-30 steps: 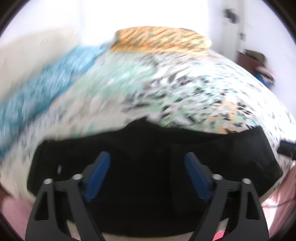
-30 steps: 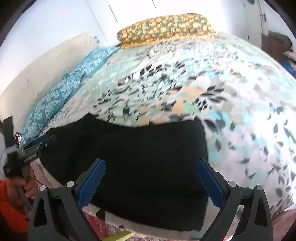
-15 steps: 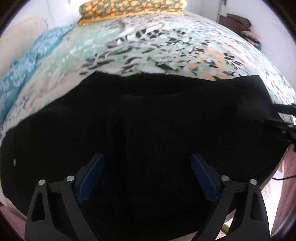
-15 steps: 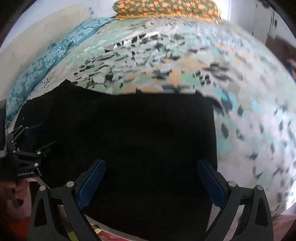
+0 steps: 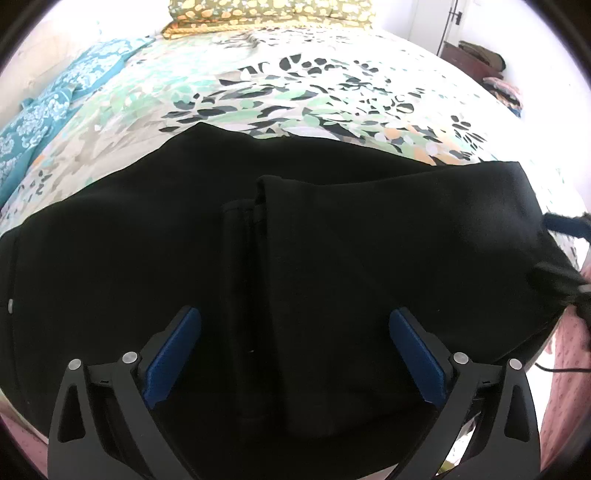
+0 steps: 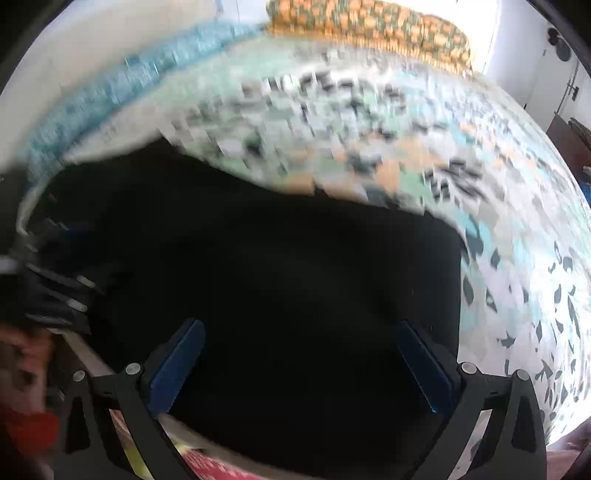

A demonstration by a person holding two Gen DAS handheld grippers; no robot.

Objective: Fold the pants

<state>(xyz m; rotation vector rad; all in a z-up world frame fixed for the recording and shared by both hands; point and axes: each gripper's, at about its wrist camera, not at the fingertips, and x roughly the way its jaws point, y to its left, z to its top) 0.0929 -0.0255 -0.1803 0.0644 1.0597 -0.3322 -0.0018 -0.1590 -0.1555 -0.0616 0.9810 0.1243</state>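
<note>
Black pants (image 5: 332,258) lie flat on bed (image 5: 332,92) near its front edge, part-folded. Left tongs (image 5: 293,354) just opened wide, nothing clamped, poised above fold. Right tongs (image 6: 301,363) agape, empty, above cloth.

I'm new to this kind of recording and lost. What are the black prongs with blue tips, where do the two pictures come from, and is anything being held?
No robot here: a person holds a two-finger tool in each hand, each with a camera looking along its fingers. One picture is from the left gripper, the other, blurred, from the right gripper. The blue parts are its pads. Black pants, partly folded, lie on a leaf-patterned bedspread, with a patterned pillow beyond. Both grippers stand open above the pants; the left jaws have just been opening. Nothing is held.
</note>
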